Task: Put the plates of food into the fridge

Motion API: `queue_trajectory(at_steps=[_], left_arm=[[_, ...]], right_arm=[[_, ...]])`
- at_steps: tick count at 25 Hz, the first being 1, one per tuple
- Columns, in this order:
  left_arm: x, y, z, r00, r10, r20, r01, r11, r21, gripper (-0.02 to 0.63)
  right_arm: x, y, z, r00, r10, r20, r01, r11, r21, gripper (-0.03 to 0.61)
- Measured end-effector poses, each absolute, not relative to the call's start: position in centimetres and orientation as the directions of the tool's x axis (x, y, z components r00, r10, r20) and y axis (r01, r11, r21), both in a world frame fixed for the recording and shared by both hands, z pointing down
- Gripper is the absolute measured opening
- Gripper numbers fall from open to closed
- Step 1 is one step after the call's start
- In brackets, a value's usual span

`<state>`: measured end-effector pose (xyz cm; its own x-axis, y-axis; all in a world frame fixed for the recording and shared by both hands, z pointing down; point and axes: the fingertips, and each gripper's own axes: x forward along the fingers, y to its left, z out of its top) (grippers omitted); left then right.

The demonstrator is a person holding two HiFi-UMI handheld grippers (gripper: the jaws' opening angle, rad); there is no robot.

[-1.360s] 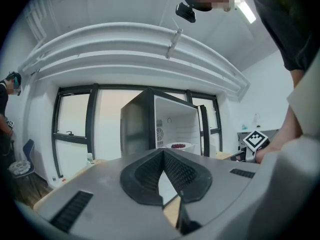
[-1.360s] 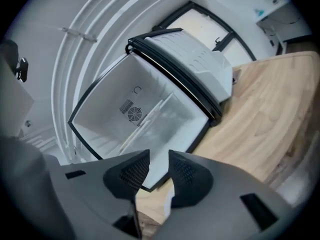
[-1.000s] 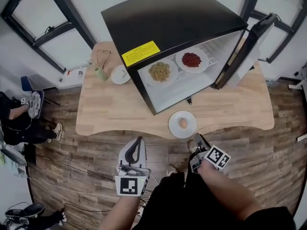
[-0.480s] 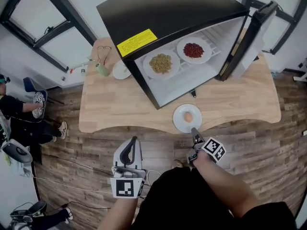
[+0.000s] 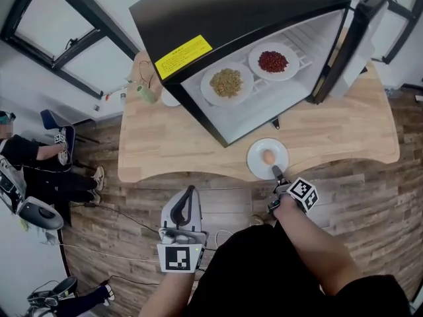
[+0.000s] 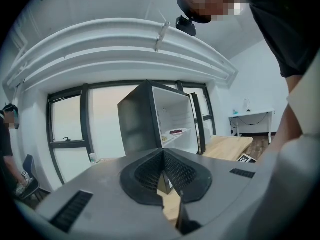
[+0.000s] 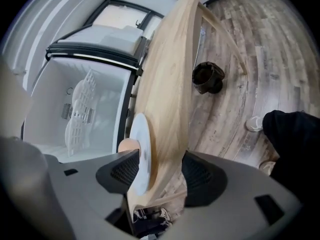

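Note:
The black fridge [image 5: 244, 12] stands open on the wooden table [image 5: 172, 144]. Its shelf holds a plate of yellow-green food [image 5: 227, 82] and a plate of red food [image 5: 272, 61]. A white plate [image 5: 259, 166] with an egg [image 5: 268, 157] lies at the table's near edge. My right gripper [image 5: 277, 174] is open at that plate's near rim; its jaws have just been opening. In the right gripper view the plate [image 7: 141, 151] and the table edge stand between the jaws of my right gripper [image 7: 160, 176], untouched. My left gripper [image 5: 191, 191] hangs shut and empty below the table, its jaws closed tip to tip in the left gripper view [image 6: 163, 154].
The fridge door [image 5: 360, 38] swings open to the right. A small white dish [image 5: 170, 98] and a green bottle [image 5: 147, 92] stand left of the fridge. A seated person [image 5: 39, 170] is at the far left. A black round object [image 7: 208, 77] sits on the floor.
My right gripper has dropped and come forward to the egg plate's near rim, rolling as it went, and its jaws have spread. The left gripper has stayed about where it was.

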<state>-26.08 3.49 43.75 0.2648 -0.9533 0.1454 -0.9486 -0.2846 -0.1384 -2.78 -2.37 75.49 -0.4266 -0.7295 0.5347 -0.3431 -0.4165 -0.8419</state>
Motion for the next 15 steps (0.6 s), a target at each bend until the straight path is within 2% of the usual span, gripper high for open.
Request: queue_trajectory(at_steps=[3, 10, 11, 15], left_arm=[[-26.0, 2.9, 44.2, 0.278, -0.95, 0.143, -0.945, -0.298, -0.137, 0.004], [-25.2, 1.6, 45.4, 0.32, -0.935, 0.154, -0.937, -0.337, -0.095, 0.003], [-24.9, 1.3, 45.3, 0.33, -0.932, 0.152, -0.934, -0.345, -0.09, 0.005], [-24.3, 0.2, 45.3, 0.35, -0.927, 0.133, -0.93, -0.361, -0.065, 0.004]], right_arm=[[-2.7, -2.3, 76.1, -0.437, -0.709, 0.554, -0.345, -0.437, -0.831, 0.262], [-1.6, 0.7, 76.4, -0.489, -0.71, 0.507, -0.267, -0.432, -0.861, 0.257], [-1.5, 1.1, 76.1, -0.502, -0.707, 0.498, -0.255, -0.429, -0.867, 0.24], [-1.2, 1.2, 74.2, -0.532, -0.709, 0.462, -0.261, -0.382, -0.887, 0.054]])
